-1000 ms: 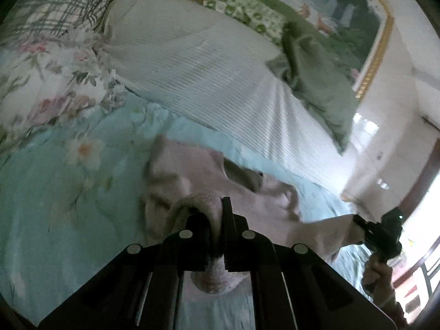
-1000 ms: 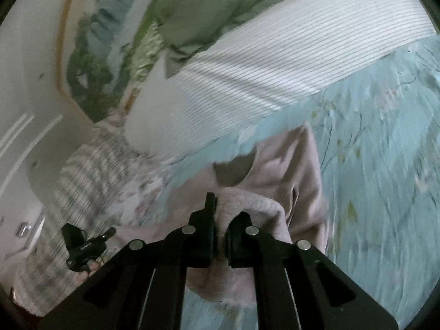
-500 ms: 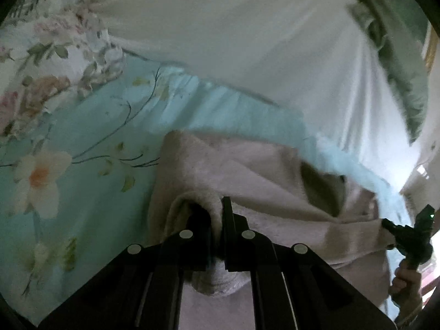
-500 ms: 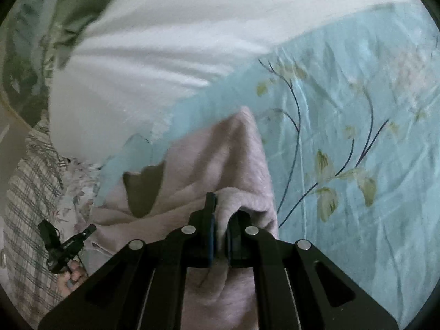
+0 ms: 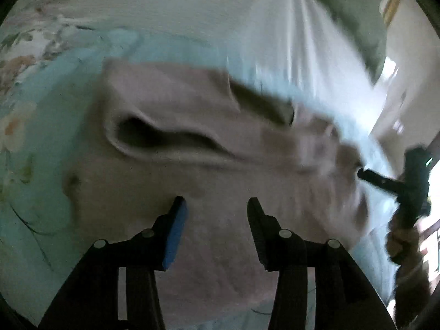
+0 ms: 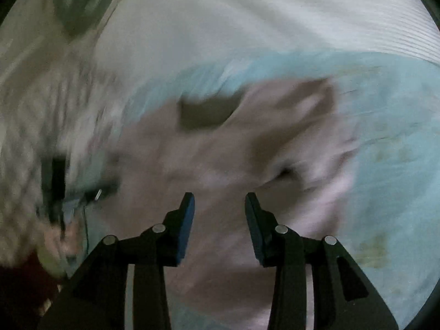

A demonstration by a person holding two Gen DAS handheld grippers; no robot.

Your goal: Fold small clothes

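Bare teal sheet (image 6: 398,165) right of garment (image 6: 220,192); white duvet (image 5: 220,13) bulks behind, blocks far side

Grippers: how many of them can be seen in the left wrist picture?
2. The left gripper fills the bottom centre, jaws opening over the pink garment with no cloth pinched. The right gripper is at the right edge, by the garment's far end.

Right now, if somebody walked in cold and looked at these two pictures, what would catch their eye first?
Most striking is the pale pink garment spread across the middle of the light blue floral bedsheet, with a dark neck opening showing. Over its near edge stand the left claw and the right claw, both with jaws opening and no cloth between them. Behind it lies a white striped quilt.
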